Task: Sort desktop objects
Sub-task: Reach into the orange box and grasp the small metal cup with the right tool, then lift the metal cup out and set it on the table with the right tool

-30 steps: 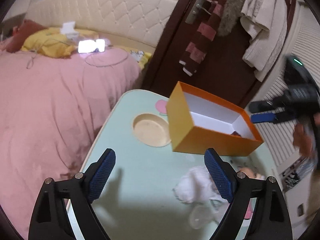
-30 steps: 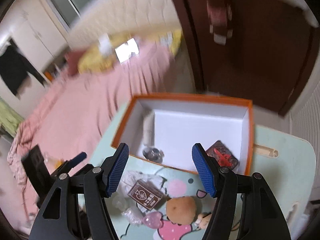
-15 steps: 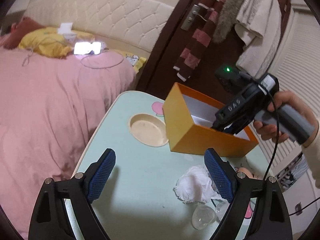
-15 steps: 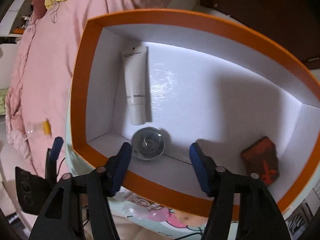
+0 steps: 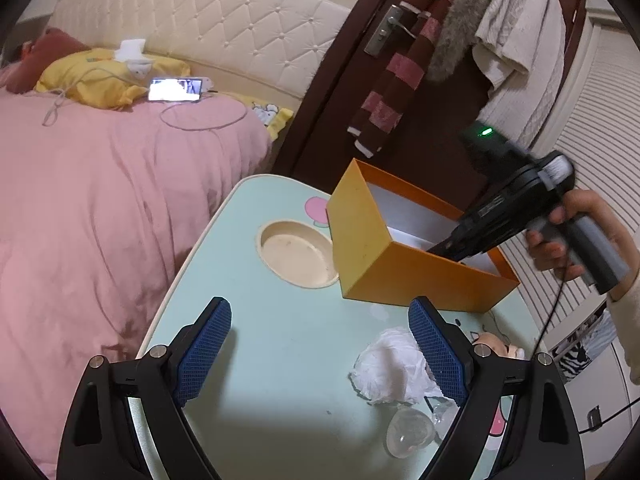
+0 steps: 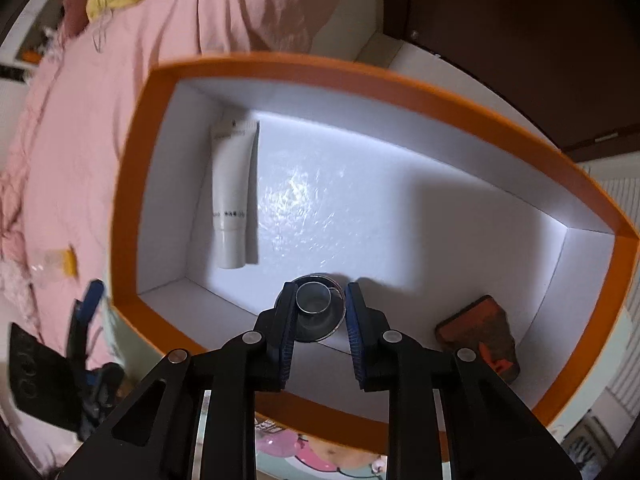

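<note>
One orange box [image 6: 168, 80] stands on the pale green table [image 5: 288, 344], open at the top, and three things lie on its white floor: one small round clear glass jar [image 6: 318, 308] near the front wall at about six o'clock, one white tube [image 6: 234, 196] along the left wall at nine o'clock, and one dark red card packet [image 6: 480, 336] in the corner at four o'clock.

The right gripper [image 6: 318, 304] points steeply down into the box; its jaws have just been closing and now stand narrow, the blue pads on either side of the jar and against it.

Outside the box, the left gripper [image 5: 320, 356] hovers over the table with jaws wide and nothing between them. At its four o'clock lie one crumpled white tissue [image 5: 384, 368] and one clear plastic heart [image 5: 408, 432]. One round recess [image 5: 296, 252] sits in the table at eleven o'clock, touching the box's left side. A pink bed [image 5: 100, 200] runs along the table's left.
</note>
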